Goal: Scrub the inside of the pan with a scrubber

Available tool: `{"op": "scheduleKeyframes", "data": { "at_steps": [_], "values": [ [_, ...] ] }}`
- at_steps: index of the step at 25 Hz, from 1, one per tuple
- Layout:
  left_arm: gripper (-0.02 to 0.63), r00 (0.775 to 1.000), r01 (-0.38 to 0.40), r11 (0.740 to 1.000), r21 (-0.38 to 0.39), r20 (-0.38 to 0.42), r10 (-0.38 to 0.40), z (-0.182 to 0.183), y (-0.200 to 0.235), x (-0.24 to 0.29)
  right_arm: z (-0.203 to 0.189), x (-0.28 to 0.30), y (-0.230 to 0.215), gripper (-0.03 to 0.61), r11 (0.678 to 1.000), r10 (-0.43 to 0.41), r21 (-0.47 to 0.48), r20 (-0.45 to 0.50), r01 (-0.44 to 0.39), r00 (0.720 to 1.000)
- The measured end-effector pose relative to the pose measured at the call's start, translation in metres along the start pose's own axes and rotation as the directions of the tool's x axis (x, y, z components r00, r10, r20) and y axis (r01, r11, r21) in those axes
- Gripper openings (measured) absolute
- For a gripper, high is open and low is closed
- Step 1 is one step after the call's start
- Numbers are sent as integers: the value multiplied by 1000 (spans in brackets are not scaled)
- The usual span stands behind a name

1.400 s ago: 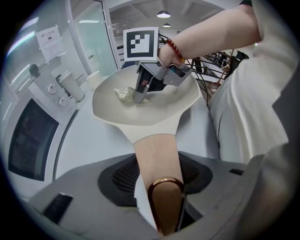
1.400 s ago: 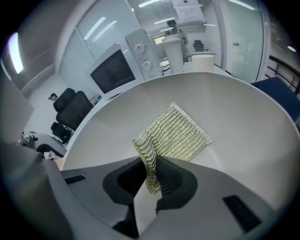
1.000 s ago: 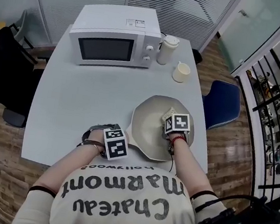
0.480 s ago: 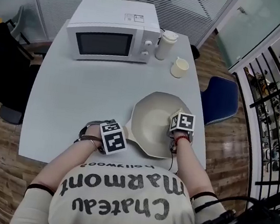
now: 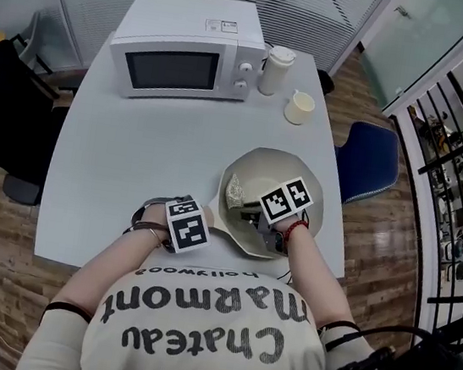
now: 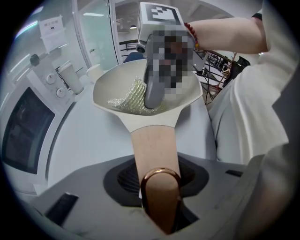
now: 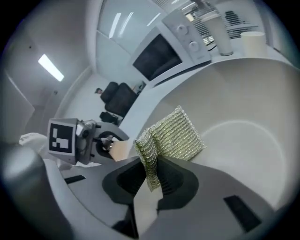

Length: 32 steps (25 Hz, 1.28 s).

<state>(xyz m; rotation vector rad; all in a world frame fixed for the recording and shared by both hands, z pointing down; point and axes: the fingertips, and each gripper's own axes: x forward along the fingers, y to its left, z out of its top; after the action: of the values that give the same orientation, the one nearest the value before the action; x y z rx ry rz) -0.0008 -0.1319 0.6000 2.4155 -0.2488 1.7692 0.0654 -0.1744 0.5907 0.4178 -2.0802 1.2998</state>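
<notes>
Grey tabletop [image 5: 131,166] carries everything: a white microwave [image 5: 190,50] at the far side, a cream pan [image 5: 278,171] near the front edge, and a lidded white jug [image 5: 277,65] and a cup [image 5: 301,108] beside the microwave. The pan looks stiff and the heaviest thing to be handled here. It is likely to slide on the smooth surface under scrubbing, so its wooden handle [image 6: 152,150] is the place to hold. The left claw [image 6: 159,197] has just been closing and is clamped round that handle, at its copper-coloured end loop.

Only the scrubber [image 7: 176,133] lies inside the pan; no water or food shows. It is a silvery mesh pad, by the look of it soft, light and easily folded. The right claw [image 7: 152,173] is clamped on one folded edge of it, and the rest spreads over the pan's inner surface. Pinched at the edge, the pad will probably flop, so pressing it flat should scrub better. What the cup or the jug holds cannot be seen.
</notes>
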Motion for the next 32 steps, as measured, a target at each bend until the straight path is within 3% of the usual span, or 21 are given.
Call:
{"op": "scheduleKeyframes", "data": {
  "at_steps": [2, 5, 10, 14, 18, 25, 32],
  "values": [
    [146, 1000, -2, 1000, 0, -1, 2, 2, -1, -1, 1, 3, 24, 64, 993, 108, -41, -2, -108, 994],
    [147, 1000, -2, 1000, -2, -2, 2, 3, -3, -2, 2, 4, 30, 64, 988, 126, -93, -3, -125, 992],
    [146, 1000, -4, 1000, 1, -6, 4, -1, -2, 1, -20, 19, 3, 64, 998, -21, -60, -146, 12, 989],
    [146, 1000, -2, 1000, -4, -3, 2, 1, -2, 0, -49, 15, -37, 64, 966, -249, -154, -316, 209, 915],
    [147, 1000, -1, 1000, -6, -1, 1, 4, -2, -1, -61, 4, -48, 63, 964, -267, -111, -388, 242, 882],
    [147, 1000, -11, 1000, -5, -2, 11, 2, 0, 0, -90, -27, -75, 63, 922, -379, -162, -557, 350, 739],
    [143, 1000, -15, 1000, -17, -6, 15, 2, 1, 0, -97, -76, -117, 63, 812, -557, -260, -612, 522, 562]
  ]
}}
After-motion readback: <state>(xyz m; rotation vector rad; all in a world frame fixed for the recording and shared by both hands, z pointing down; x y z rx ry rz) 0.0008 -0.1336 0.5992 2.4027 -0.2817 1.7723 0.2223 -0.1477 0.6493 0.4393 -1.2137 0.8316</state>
